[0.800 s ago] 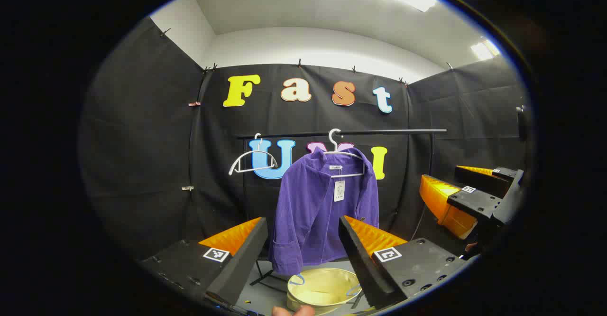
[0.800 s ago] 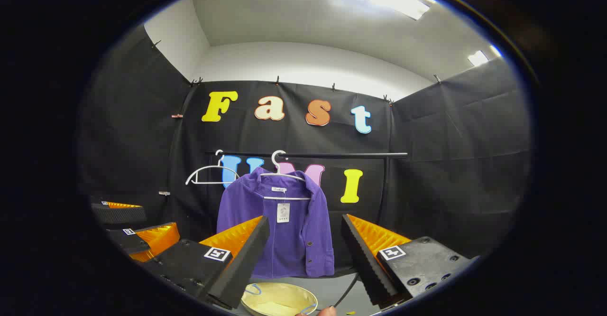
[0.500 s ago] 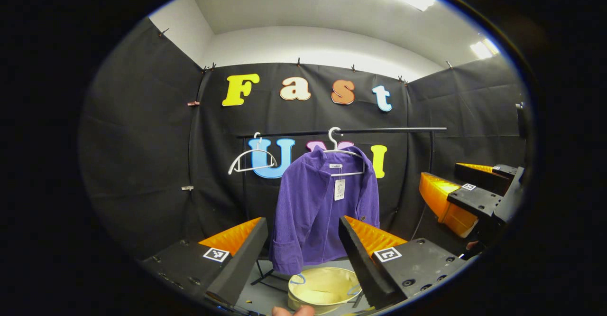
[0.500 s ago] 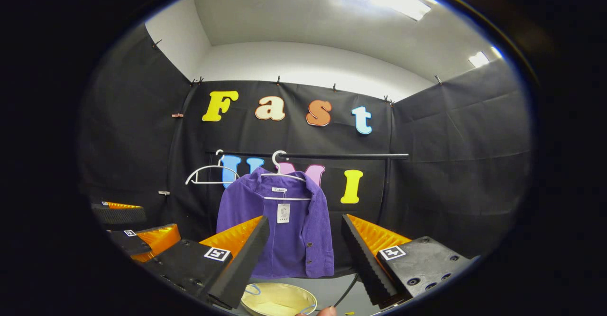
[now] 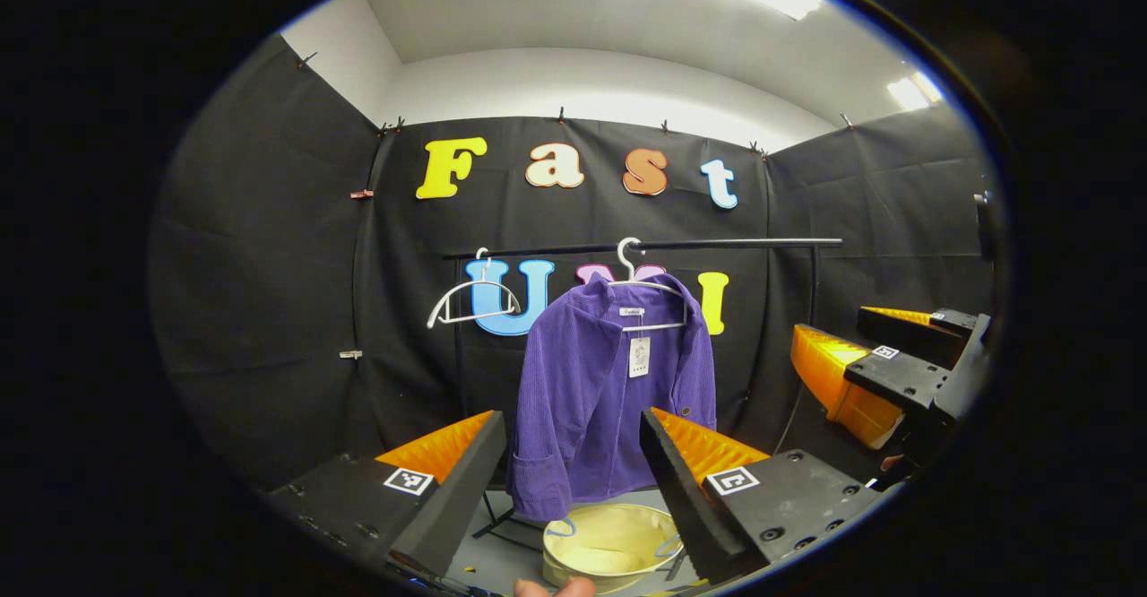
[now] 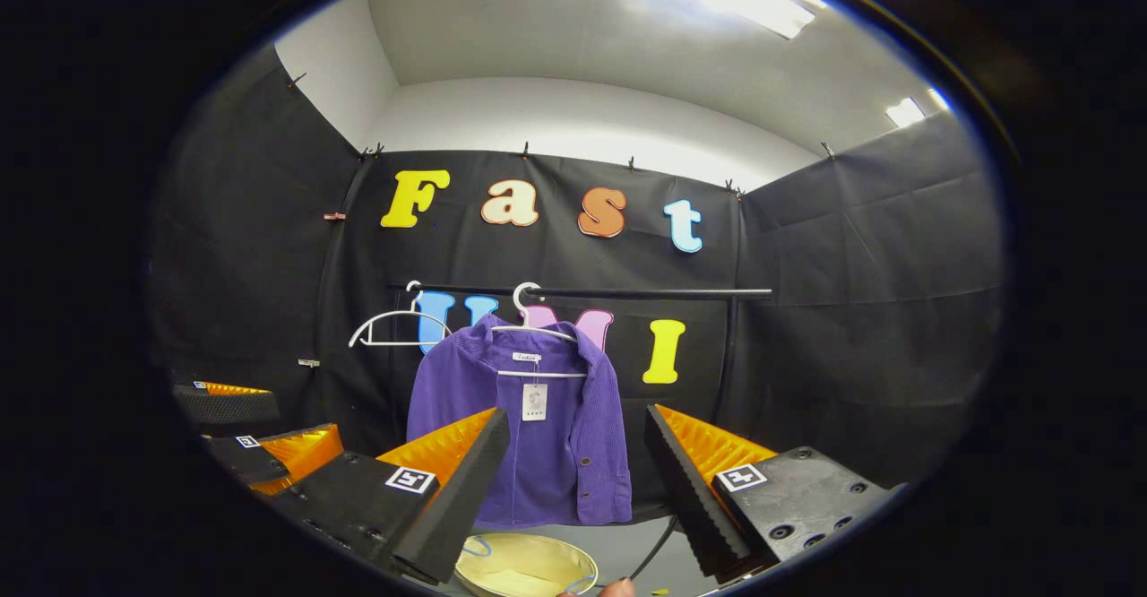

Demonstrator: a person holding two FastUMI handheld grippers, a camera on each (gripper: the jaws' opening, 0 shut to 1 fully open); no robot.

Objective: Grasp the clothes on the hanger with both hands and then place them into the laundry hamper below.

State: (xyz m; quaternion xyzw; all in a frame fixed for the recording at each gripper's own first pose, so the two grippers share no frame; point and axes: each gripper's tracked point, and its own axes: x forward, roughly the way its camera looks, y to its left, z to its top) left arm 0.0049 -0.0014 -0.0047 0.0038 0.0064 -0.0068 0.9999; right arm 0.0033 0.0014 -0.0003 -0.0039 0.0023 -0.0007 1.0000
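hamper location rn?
The pale yellow laundry hamper sits on the floor directly under the purple jacket, bottom centre in the left gripper view, seen between the open left gripper fingers.

Purple jacket (image 6: 538,436) on its hanger (image 6: 536,333) — right gripper (image 6: 573,476) fingers apart, hamper (image 6: 524,566) below.

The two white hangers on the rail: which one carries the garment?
The hanger nearer the middle of the rail carries the purple jacket. The other white hanger, at the rail's end, hangs bare.
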